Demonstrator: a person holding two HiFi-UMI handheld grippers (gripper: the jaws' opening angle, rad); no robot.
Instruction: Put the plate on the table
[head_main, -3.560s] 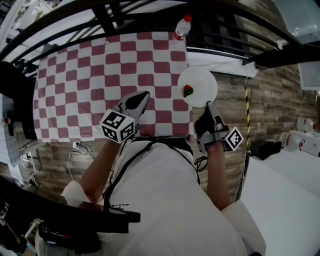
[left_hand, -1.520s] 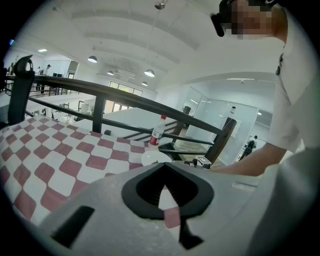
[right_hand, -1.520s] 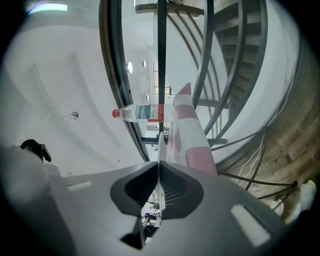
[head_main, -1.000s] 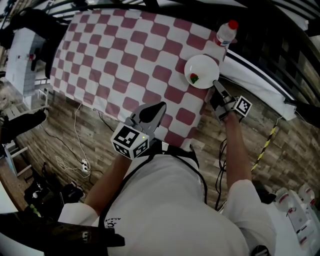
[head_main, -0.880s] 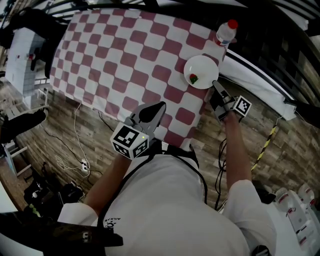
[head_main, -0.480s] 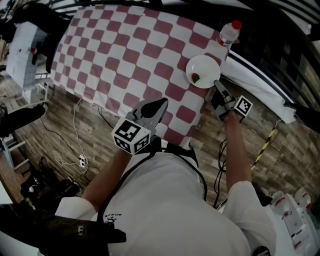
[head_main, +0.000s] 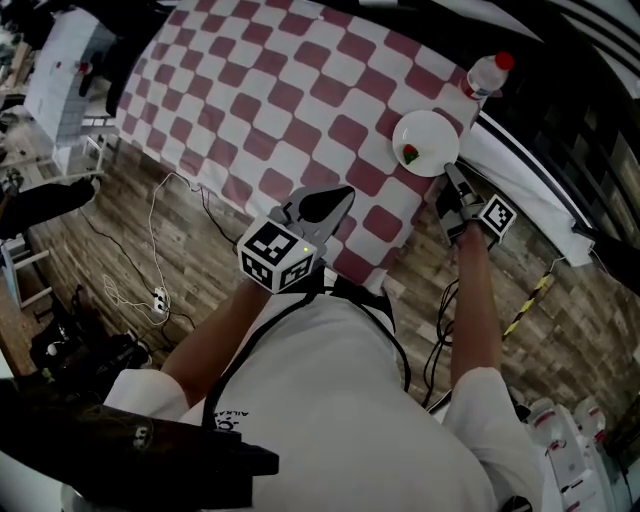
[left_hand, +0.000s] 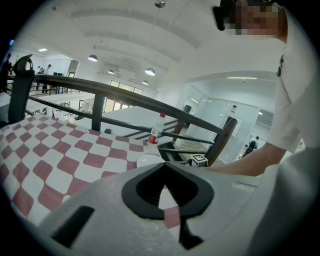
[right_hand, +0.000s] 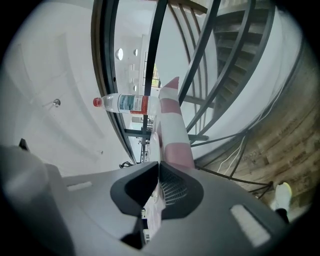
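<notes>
My right gripper (head_main: 449, 172) is clamped on the near rim of the plate (head_main: 430, 135), jaws nearly together on the thin edge. The plate sits over the table's (head_main: 250, 100) far right corner, just beside a bottle (head_main: 487, 72). I cannot tell whether it has touched down or hangs just above the cloth. My left gripper (head_main: 343, 193) hovers over the near table edge, jaws together on nothing.

I judge the plate to be stiff, light and smooth, probably ceramic or melamine, so it could chip if dropped and slip in a weak grip. Held by one edge only, it wants to droop away from the jaws, so I would keep it level. A small red and green bit of food (head_main: 409, 155) lies loose on it and could roll off at a tilt. The rim is the only sensible place to take hold, and the grip there looks right.

The cloth, checked red and white, lies flat over the table, so it gives a soft landing but could drag if I slide the plate. Beyond the corner stands a dark railing (left_hand: 130, 101). The floor (head_main: 200, 260) is wood plank, with cables (head_main: 120, 300) lying loose to my left.
</notes>
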